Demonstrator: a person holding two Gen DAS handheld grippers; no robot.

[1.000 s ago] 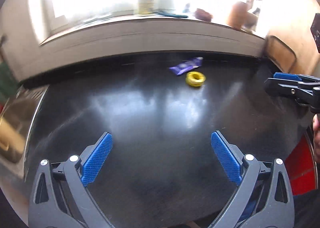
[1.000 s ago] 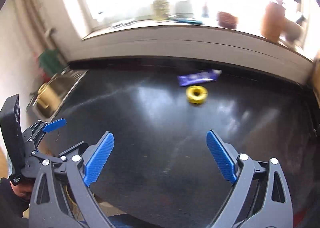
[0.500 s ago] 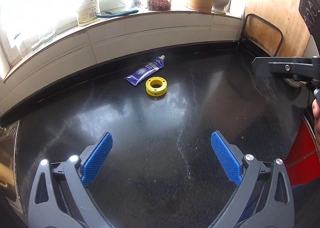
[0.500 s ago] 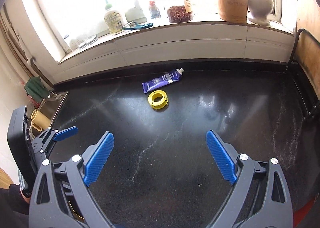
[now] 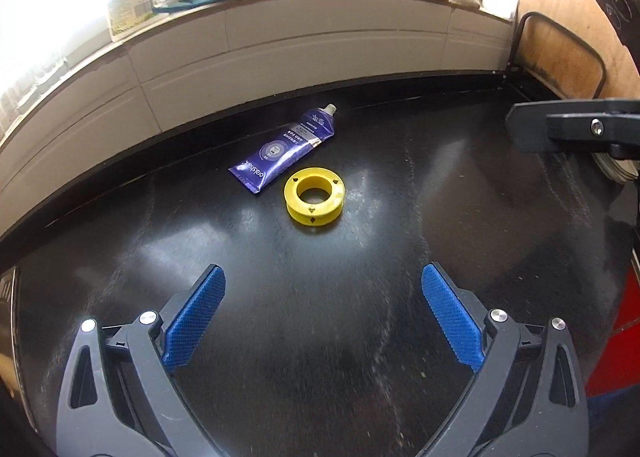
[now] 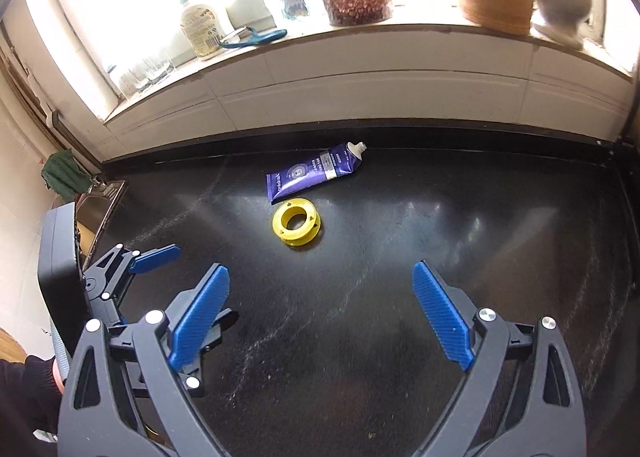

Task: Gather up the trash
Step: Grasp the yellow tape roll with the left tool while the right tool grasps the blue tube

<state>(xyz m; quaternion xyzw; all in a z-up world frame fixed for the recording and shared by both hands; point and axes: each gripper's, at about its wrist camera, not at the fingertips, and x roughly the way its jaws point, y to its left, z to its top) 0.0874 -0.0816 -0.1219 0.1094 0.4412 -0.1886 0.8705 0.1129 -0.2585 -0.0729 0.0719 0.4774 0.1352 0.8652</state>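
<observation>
Both grippers hover low over the black counter [image 5: 460, 193] w/ jaws spread wide & empty, left gripper [image 5: 322, 311] and right gripper [image 6: 320, 307] aimed at a flattened purple tube [image 5: 285, 151], cap off, lying just beside a yellow spool [image 5: 314, 199] near the back wall.

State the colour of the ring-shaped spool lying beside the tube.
Yellow: the spool shows best in the left wrist view.

I'm looking at a shiny black worktop [image 5: 360, 337] with a purple tube [image 5: 286, 151] lying flat and a yellow spool [image 5: 314, 201] just beside it.
</observation>
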